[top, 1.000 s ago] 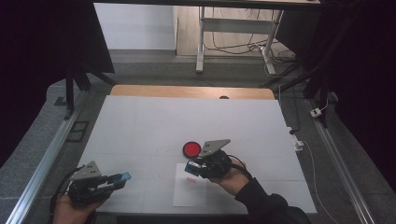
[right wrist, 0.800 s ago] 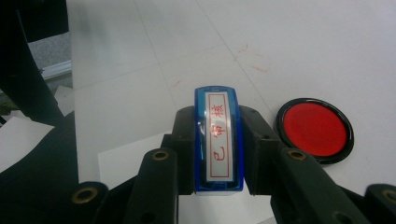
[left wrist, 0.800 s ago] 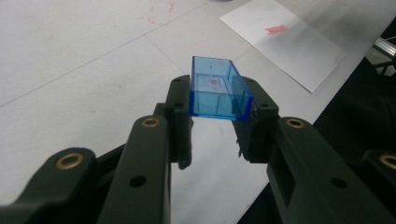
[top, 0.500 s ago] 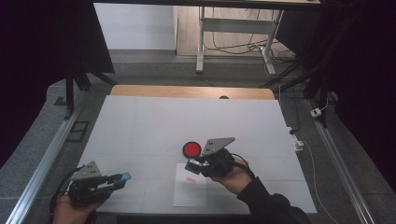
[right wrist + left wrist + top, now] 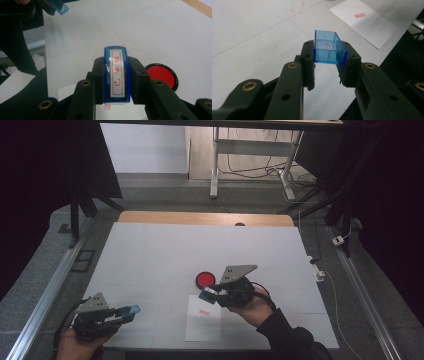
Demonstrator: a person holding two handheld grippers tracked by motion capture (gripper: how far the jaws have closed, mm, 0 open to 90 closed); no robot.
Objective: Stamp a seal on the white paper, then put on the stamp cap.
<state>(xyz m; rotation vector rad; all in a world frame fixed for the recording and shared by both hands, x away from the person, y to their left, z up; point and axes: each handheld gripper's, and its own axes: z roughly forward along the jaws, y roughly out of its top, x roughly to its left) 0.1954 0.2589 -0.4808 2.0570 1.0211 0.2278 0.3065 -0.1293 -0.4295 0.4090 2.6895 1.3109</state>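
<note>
We see a white counter (image 5: 165, 255) with a pale wooden strip along its far edge and faint red smudges on its surface. Near the counter's middle sits a red ink pad (image 5: 204, 279) ringed in black. Just beside the ink pad lies a white sheet (image 5: 202, 326) bearing a small red stamped mark. Our black right tongs (image 5: 117, 75) carry a translucent blue stamp (image 5: 117, 75) whose white face shows red characters inside a red frame. Our black left tongs (image 5: 328, 63), with brass-coloured rivets, carry a clear blue cap (image 5: 328, 51).
</note>
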